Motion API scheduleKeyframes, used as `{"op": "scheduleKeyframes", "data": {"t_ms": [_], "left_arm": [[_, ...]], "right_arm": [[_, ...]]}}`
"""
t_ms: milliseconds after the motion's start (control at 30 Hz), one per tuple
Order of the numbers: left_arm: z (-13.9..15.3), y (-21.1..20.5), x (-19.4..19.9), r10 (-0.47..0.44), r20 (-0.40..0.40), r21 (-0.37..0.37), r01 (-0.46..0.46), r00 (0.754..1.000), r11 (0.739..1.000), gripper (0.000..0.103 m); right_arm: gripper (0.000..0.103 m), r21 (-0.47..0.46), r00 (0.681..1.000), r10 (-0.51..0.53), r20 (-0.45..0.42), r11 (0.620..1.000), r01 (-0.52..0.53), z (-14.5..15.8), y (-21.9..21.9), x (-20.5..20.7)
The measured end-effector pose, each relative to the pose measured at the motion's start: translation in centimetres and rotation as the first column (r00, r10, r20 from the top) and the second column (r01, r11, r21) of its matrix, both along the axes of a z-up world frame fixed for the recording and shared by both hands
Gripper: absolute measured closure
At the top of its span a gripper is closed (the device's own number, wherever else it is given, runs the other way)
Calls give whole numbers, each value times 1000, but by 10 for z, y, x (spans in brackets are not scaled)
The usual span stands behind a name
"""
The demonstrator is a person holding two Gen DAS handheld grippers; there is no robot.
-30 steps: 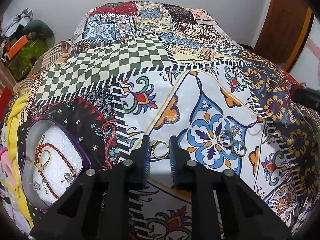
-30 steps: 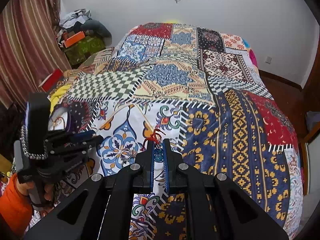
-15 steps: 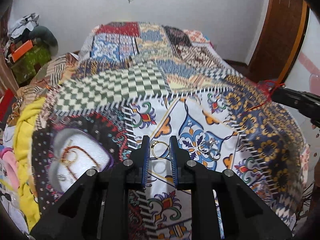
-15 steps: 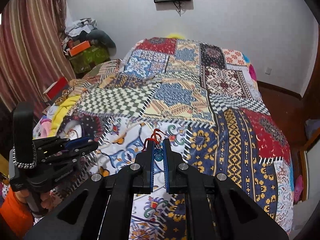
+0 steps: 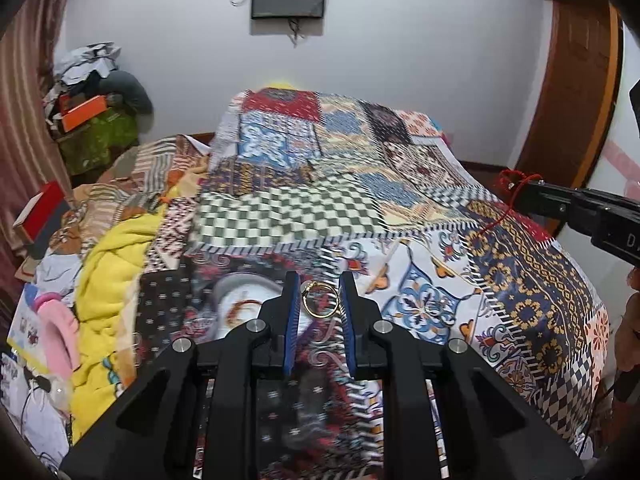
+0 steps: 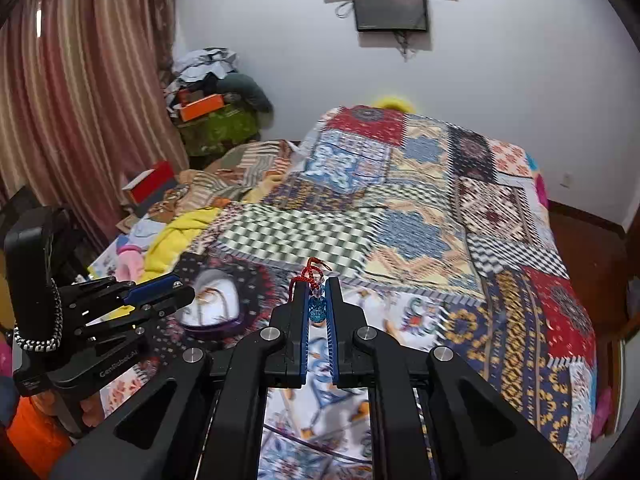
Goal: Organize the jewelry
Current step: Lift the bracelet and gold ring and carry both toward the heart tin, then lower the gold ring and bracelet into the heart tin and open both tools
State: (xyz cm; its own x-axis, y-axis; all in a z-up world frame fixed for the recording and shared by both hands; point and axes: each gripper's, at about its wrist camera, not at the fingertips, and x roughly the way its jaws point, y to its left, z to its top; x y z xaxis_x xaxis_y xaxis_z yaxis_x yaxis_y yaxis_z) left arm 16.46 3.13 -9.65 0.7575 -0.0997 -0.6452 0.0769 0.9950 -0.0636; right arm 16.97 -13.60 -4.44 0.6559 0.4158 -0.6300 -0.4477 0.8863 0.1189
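My left gripper (image 5: 319, 294) is shut on a gold ring (image 5: 320, 305), held high above the patchwork bedspread (image 5: 340, 208). Just behind its left finger lies the white-lined jewelry box (image 5: 244, 304), blurred, with a red cord inside. My right gripper (image 6: 318, 294) is shut on a red cord bracelet with a blue charm (image 6: 317, 309); the red cord (image 6: 310, 272) loops above the fingertips. In the right wrist view the left gripper (image 6: 176, 288) sits at the left, beside the heart-shaped jewelry box (image 6: 214, 304). The right gripper (image 5: 520, 194) shows at the right edge of the left wrist view.
More rings (image 5: 430, 308) lie on the blue floral patch of the bedspread. A yellow blanket (image 5: 108, 264) and pink items (image 5: 56, 328) are piled at the bed's left side. A red box (image 6: 150, 186), cluttered shelf (image 6: 212, 116), curtain (image 6: 80, 120) and wall screen (image 6: 390, 6) stand beyond.
Both grippers have risen well above the bed and tilted up, each keeping its hold. The jewelry box has shifted from the left to just behind the left fingers.
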Motion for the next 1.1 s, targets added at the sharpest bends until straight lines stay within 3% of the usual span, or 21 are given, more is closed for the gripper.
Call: {"op": "scheduleKeyframes", "data": {"t_ms": [467,1100], "left_arm": [[3,64,-20,127,24,-21,-127,992,992,85],[-37,71,3,84,-52,-52,-86,995,995,85]], "right_arm": [[96,8,991,134,1,991,-134,1,68,0],[96,-17,968,215,-129,976,-219,-46,127,30]]}}
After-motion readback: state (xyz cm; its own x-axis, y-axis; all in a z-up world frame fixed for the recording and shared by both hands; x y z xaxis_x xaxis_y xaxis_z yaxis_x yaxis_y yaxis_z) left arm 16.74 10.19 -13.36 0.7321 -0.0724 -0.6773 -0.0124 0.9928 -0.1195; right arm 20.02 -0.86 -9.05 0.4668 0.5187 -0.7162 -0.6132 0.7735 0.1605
